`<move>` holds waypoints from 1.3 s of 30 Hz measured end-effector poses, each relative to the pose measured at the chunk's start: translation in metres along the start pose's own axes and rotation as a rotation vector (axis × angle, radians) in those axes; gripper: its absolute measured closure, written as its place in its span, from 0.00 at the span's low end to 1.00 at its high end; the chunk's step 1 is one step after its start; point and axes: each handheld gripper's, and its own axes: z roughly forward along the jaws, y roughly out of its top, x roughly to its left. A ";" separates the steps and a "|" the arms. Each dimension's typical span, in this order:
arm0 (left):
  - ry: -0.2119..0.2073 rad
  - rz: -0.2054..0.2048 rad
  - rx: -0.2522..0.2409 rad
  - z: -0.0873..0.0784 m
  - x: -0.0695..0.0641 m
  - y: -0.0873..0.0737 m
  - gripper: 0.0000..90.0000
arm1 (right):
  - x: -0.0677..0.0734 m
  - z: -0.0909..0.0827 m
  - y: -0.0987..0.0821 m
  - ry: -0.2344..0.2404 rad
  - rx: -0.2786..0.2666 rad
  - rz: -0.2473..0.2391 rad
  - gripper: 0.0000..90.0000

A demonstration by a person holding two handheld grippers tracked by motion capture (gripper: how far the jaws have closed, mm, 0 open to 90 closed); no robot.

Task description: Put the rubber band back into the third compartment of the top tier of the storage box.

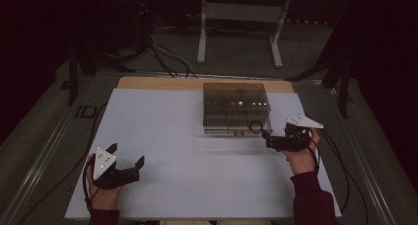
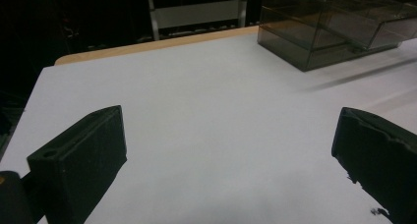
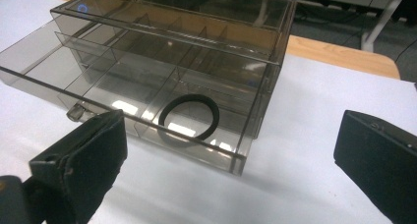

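- One smoky transparent plastic box (image 1: pixel 236 108) stands on the far right part of the desk (image 1: pixel 172 151), a rectangular case with thin clear walls and inner dividers forming several compartments.
- Its shallow drawer (image 3: pixel 123 106) is pulled out toward the near side, with a small clear tab (image 3: pixel 74 113) on its front edge.
- One black ring (image 3: pixel 189 117), round, thin and matte, lies flat in the drawer's near right compartment, close to the front wall; in the high view it shows at the box's near right corner (image 1: pixel 256 127).
- Small bright glints show on the box's glossy top.
- The right hand-held gripper (image 1: pixel 268 136), black with a pale three-cornered plate on top, sits just near and right of the box, its two blocky black jaws spread apart and holding nothing.
- The left hand-held gripper (image 1: pixel 127 154), one of two, rests at the near left of the desk, well apart from the box, its jaws also wide apart and empty.
- The desk has a smooth, matte pale sheet over it; a strip of light wood (image 1: pixel 197 84) shows along the far edge.
- Two dark red sleeves (image 1: pixel 310 200) enter from the near side.
- Beyond the desk, a white metal frame (image 1: pixel 241 18) with two legs stands on a grey floor crossed by dark cables.
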 end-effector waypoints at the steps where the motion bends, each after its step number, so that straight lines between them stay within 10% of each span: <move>1: -0.001 0.001 -0.001 0.000 0.000 0.000 0.01 | 0.000 -0.001 -0.002 -0.001 -0.005 -0.003 0.00; 39: -0.026 -0.007 -0.012 0.000 0.001 0.000 0.01 | 0.012 -0.033 -0.080 0.008 -0.112 0.034 0.00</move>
